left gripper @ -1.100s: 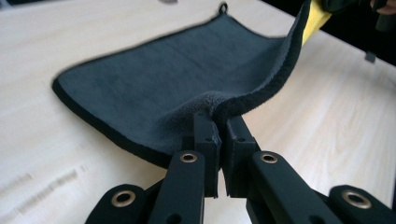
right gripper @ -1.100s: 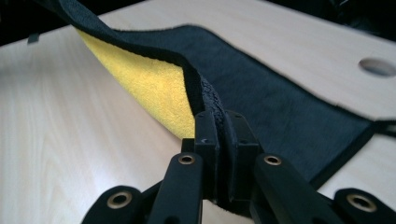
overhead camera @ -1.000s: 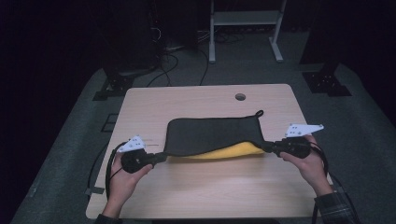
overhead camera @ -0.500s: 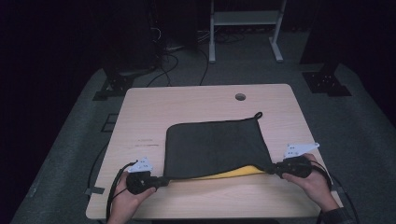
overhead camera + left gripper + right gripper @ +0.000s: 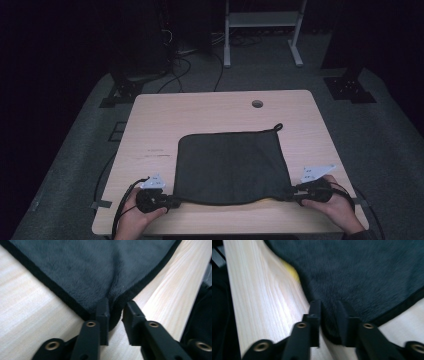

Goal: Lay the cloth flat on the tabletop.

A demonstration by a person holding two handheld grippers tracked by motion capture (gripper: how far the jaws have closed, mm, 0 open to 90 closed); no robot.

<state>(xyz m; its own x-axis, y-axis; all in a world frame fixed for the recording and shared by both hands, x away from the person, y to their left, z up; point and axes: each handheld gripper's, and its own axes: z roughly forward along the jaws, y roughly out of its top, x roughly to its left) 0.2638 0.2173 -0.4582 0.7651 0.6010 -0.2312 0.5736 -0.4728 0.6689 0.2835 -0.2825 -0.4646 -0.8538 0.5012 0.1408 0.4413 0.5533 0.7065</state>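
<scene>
Cloth (image 5: 231,167) flat on table (image 5: 160,120); near corners sit between jaws of left gripper (image 5: 169,202) and right gripper (image 5: 292,195), both just opening, pads loosening.

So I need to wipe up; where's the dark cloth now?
In the high view the dark cloth lies flat on the near half of the wooden table, its near corners at the left tongs and right tongs.

A dim lab: bare wooden table (image 5: 200,115), floor cables (image 5: 192,62), equipment stands (image 5: 262,30).
</scene>
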